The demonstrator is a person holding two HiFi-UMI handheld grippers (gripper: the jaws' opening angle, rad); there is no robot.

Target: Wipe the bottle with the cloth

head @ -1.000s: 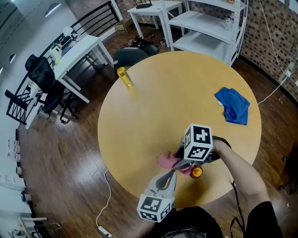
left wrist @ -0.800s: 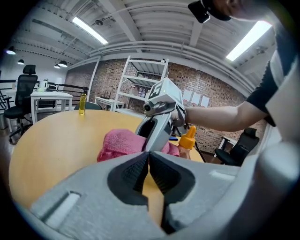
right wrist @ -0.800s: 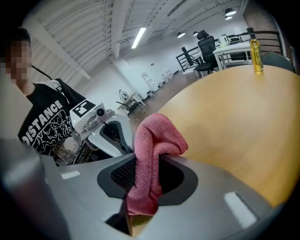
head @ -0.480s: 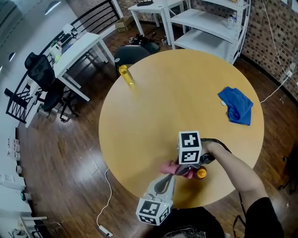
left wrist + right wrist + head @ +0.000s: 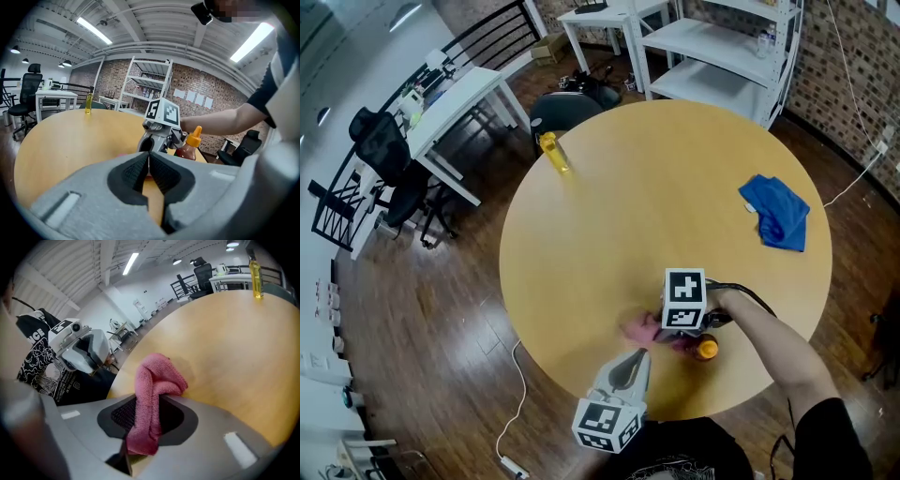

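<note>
We note dark wood floor [image 5: 422,309], brick wall [image 5: 848,75] upper right, white shelving [image 5: 722,42] top centre, white desk [image 5: 459,98] and black chair [image 5: 384,141] upper left, strip lights [image 5: 96,30] overhead.

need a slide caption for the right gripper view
Right gripper shut on a pink cloth, poised over the wooden table

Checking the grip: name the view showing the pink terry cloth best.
Right gripper view: the pink terry cloth is large, pinched between its jaws. Head view shows a small patch; left gripper view barely a sliver.
</note>
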